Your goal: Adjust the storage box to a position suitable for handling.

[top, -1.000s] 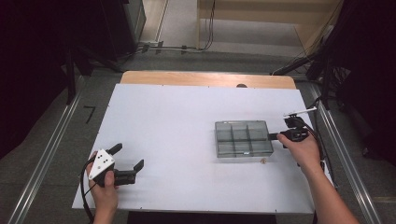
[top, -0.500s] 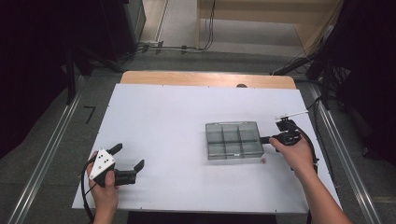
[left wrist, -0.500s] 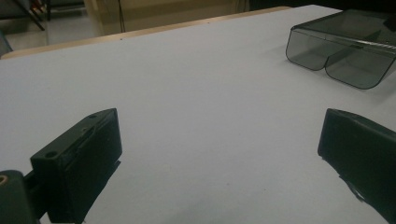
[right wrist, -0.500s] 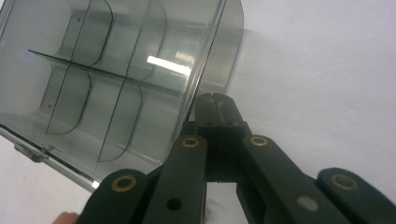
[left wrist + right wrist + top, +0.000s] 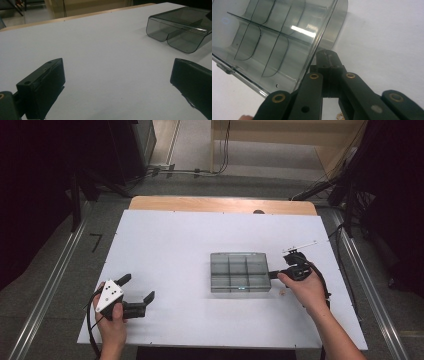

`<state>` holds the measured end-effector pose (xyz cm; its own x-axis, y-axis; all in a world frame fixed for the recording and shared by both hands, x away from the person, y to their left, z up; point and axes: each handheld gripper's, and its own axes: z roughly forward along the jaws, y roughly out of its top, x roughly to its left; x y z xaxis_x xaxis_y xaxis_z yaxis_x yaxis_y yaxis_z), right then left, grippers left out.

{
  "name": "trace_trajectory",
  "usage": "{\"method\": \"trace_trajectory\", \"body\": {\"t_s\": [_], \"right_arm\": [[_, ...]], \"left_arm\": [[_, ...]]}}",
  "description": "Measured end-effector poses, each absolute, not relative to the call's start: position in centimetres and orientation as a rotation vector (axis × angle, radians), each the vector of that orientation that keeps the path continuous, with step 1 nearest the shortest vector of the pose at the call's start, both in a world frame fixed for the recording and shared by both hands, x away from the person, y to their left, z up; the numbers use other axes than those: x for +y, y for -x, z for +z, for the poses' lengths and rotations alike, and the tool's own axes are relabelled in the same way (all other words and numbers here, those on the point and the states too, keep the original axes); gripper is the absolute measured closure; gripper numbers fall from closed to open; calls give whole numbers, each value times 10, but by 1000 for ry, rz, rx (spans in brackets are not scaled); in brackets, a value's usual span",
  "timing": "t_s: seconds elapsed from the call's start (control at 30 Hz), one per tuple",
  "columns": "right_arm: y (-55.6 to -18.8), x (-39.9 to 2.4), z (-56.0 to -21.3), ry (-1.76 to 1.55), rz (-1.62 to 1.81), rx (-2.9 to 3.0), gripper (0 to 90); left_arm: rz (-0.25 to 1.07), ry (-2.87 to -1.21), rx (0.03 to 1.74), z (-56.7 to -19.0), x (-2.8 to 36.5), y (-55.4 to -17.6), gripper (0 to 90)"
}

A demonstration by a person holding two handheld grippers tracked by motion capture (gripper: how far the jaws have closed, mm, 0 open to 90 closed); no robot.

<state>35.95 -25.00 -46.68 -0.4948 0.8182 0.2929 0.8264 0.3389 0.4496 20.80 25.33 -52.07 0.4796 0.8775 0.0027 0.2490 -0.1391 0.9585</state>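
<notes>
A smoky clear plastic organiser box (image 5: 240, 271) with divided compartments lies lid-closed on the white table (image 5: 175, 245), right of centre. My right gripper (image 5: 274, 274) is shut, with its joined tips against the box's right side. In the right gripper view the closed tips (image 5: 327, 53) touch the rounded wall of the box (image 5: 274, 37), with nothing between them. My left gripper (image 5: 137, 287) rests open near the front left of the table. Its jaws (image 5: 110, 82) stand wide apart over bare table, and the box (image 5: 180, 27) lies far off at the upper right.
A tiny gold-coloured piece (image 5: 282, 293) lies on the table just in front of my right hand, and shows again as a gold piece (image 5: 340, 116) below the jaws. A wooden strip (image 5: 220, 205) runs along the table's far edge. Cables and dark stands sit on the floor beyond.
My right gripper has moved left across the table, and the box has slid left ahead of it. My left gripper has stayed where it was.
</notes>
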Motion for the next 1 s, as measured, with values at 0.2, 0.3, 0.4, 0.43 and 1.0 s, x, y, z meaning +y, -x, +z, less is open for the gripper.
{"method": "trace_trajectory", "body": {"t_s": [0.2,0.3,0.4,0.43,1.0], "right_arm": [[-357,-239,-466,1539,-862,-2585,886],[-356,-233,-465,1511,-849,-2602,886],[-355,-229,-465,1497,-847,-2598,886],[-355,-227,-465,1487,-842,-2594,886],[-388,-200,-419,1465,-830,-2716,887]], "left_arm": [[735,-1664,980,-521,253,-208,0],[734,-1663,980,-521,253,-208,0],[735,-1667,983,-521,253,-208,0],[737,-1666,985,-521,253,-208,0],[741,-1666,986,-520,253,-208,0]]}}
